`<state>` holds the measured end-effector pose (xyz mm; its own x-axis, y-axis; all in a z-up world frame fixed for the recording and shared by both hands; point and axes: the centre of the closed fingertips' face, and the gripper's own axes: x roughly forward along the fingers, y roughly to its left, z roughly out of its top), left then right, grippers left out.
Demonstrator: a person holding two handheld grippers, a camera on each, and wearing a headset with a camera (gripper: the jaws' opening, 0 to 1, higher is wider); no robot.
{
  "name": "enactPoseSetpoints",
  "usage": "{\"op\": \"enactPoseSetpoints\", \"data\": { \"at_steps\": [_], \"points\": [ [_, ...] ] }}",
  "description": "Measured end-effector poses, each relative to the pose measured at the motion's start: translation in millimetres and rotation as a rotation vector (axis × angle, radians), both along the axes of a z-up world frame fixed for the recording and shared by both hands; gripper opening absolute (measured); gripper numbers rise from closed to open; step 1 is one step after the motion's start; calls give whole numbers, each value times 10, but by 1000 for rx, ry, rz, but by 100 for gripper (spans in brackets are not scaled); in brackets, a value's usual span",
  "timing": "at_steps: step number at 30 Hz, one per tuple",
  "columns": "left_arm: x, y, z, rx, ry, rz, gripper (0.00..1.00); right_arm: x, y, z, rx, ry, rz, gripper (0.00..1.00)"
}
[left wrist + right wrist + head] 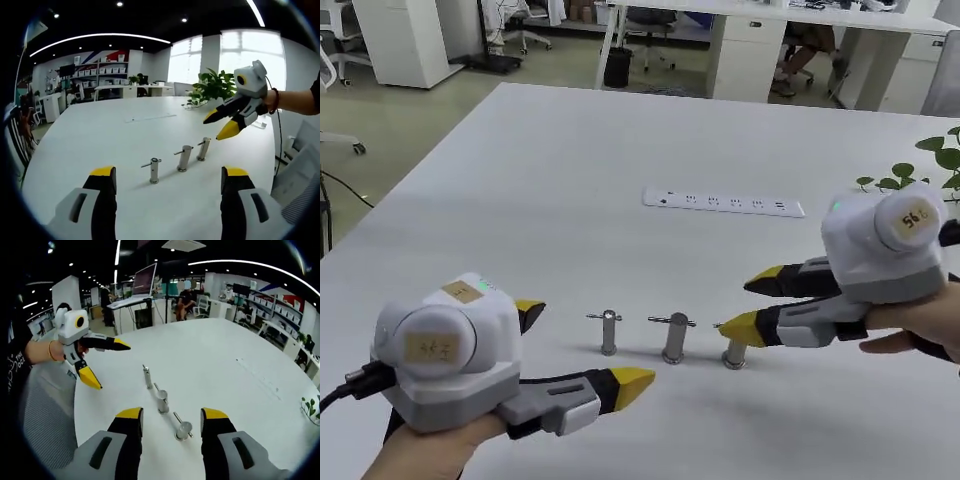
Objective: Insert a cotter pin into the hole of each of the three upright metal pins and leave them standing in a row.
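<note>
A big white table point(570, 180) takes up most of the space in front of the person. The person holds two tools over it, one in each hand. The left gripper point(588, 343) hangs low near the close edge of the table. Its two yellow-tipped jaws are spread wide, with nothing between them. The right gripper point(738, 304) is over on the other side. Its jaws are spread apart too, and they hold nothing.

A green plant point(920, 165) peeks in at the far right edge of the table. A long white power strip point(723, 202) lies flat farther back, well apart from the pins.

Three small metal pins stand up straight in a row between the two tools: the left pin point(609, 333), the middle pin point(675, 340) and the right pin point(734, 352). They do not touch each other. The lower yellow tip of the right gripper is just beside the top of the right pin, and I cannot tell if it touches.

A thin cotter pin point(605, 317) sticks sideways through the top of the left pin. A second cotter pin point(670, 321) goes through the middle pin. In the right gripper view, a third cotter pin point(176, 417) pokes out of the right pin, which stands closest to that tool's jaws.
</note>
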<state>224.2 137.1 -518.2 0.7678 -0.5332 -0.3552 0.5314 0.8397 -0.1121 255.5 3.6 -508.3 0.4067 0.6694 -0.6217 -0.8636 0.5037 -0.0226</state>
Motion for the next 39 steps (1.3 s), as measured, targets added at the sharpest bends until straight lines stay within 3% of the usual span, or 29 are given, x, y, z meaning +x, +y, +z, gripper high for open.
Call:
{"op": "enactPoseSetpoints", "data": {
  "at_steps": [4, 6, 7, 11, 13, 17, 19, 24, 27, 34, 36, 39],
  "points": [
    [21, 30, 19, -3, -9, 19, 84, -72, -10, -22, 28, 20, -101, 48],
    [30, 34, 32, -11, -14, 25, 84, -119, -15, -49, 6, -11, -116, 50],
    [34, 37, 34, -13, -15, 28, 84, -106, -59, -87, 0, -11, -161, 52],
    [35, 43, 6, 16, -15, 32, 84, -171, -61, -92, 30, -34, -246, 56],
    [36, 34, -7, 42, -24, 28, 84, -208, -22, -80, 73, -31, -271, 57],
    [19, -3, -32, 53, -19, 12, 84, -274, 26, -55, 142, -37, -321, 59],
    [10, -23, -41, 61, -20, 3, 84, -285, 41, -22, 177, -65, -334, 62],
    [6, -31, -49, 61, -18, -3, 85, -282, -37, -12, 180, -164, -385, 64],
    [4, -44, -50, 55, -18, -4, 86, -271, -18, 31, 278, -190, -430, 66],
    [2, -36, -75, 58, -14, 2, 86, -276, -88, -127, 266, -197, -468, 71],
    [8, -34, -61, 50, -20, 7, 86, -248, -138, -145, 213, -235, -463, 71],
    [5, -33, -59, 54, -24, 8, 86, -218, -157, -129, 183, -279, -467, 70]
  ]
}}
